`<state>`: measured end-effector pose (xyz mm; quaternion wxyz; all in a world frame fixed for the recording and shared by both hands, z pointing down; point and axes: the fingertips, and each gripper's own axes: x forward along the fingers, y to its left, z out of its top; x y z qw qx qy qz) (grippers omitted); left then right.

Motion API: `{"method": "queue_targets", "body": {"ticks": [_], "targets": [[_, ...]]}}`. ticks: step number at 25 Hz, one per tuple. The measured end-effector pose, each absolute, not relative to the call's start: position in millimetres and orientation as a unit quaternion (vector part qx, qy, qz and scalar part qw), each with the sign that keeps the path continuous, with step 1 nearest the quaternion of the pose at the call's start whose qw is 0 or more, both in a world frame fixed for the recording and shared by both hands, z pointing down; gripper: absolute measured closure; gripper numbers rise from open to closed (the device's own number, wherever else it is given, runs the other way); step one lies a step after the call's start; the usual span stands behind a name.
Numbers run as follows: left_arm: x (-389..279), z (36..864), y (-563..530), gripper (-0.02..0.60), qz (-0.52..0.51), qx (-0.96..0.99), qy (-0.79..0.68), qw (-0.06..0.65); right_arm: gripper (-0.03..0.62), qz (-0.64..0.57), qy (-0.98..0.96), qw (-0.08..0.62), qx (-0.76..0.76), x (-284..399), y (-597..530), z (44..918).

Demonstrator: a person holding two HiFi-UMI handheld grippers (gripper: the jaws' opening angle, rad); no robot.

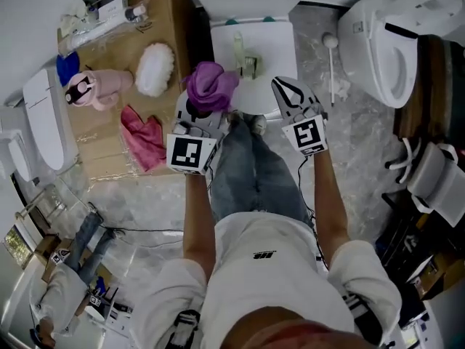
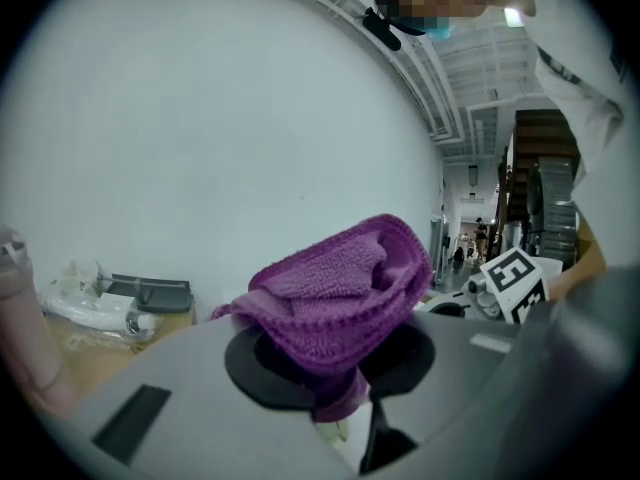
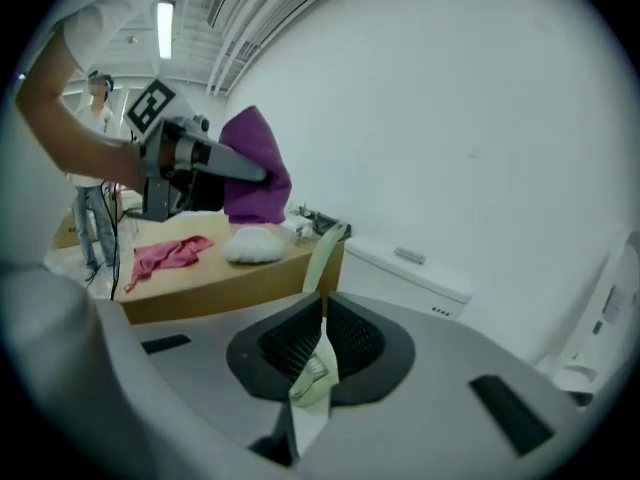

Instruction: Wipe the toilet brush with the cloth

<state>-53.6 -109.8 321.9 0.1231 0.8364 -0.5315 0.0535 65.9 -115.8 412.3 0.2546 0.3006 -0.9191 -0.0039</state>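
My left gripper (image 1: 203, 111) is shut on a bunched purple cloth (image 1: 211, 84), which bulges up over its jaws in the left gripper view (image 2: 340, 288). My right gripper (image 1: 282, 87) is held up beside it, shut on a pale green toilet brush (image 3: 322, 268). The brush's flat handle rises out from between the black pads, with pale bristles low in the jaws. In the head view the brush (image 1: 241, 51) shows ahead of both grippers, over a white tank lid. The right gripper view shows the left gripper (image 3: 190, 163) and the cloth (image 3: 255, 168) raised at the left, apart from the brush.
A wooden table (image 1: 171, 20) at the left carries a pink rag (image 1: 145, 140), a white fluffy duster (image 1: 155, 67) and a pink toy (image 1: 98, 86). A white toilet (image 1: 392, 42) stands at the right, and a white stick-handled brush (image 1: 331, 60) lies beside it on the marble floor.
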Motion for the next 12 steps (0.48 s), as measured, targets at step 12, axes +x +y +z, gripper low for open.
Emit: {"method": "queue_targets", "body": {"ticks": [12], "targets": [[-25.4,227.4,-82.0,0.483,0.059,0.863,-0.490,0.111,0.599,0.020,-0.932,0.147,0.331,78.2,-74.3,239.3]]}}
